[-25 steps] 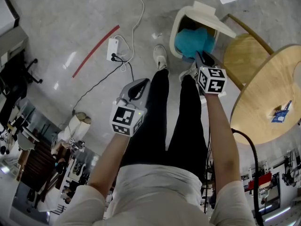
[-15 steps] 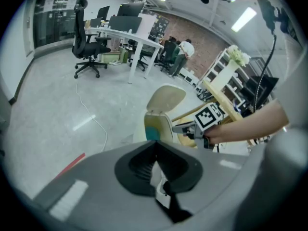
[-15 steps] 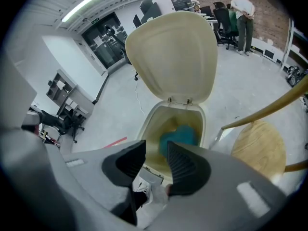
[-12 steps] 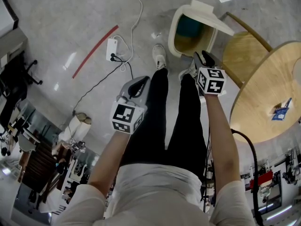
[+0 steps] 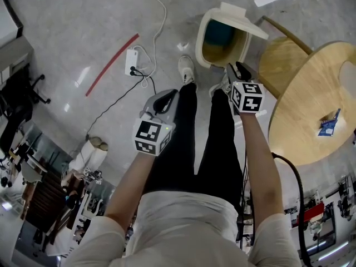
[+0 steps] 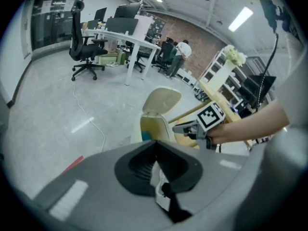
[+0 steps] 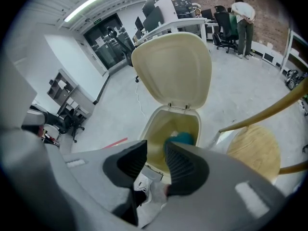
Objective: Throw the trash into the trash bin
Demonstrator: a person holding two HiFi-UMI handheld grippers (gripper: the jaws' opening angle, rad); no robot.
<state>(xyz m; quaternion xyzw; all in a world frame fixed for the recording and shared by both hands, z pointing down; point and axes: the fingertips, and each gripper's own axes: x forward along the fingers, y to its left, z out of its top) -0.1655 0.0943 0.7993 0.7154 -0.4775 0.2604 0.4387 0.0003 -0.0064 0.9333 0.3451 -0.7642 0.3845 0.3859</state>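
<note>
Blue packet (image 5: pixel 329 124) on table (image 5: pixel 303 110) near trash bin (image 5: pixel 203 38), in head view only

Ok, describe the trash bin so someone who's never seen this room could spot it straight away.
Find the round wooden table at the right of the head view, then the wooden chair next to it. Just left of the chair, on the grey floor, stands the trash bin. Unlike the wooden furniture, it is cream plastic, with its hinged lid flipped open and teal trash inside.

Both arms out front, angled down. L tongs (image 6: pixel 155 161) jaws together; R tongs (image 7: pixel 156 161) jaws apart, just narrowed slightly, nothing between.
</note>
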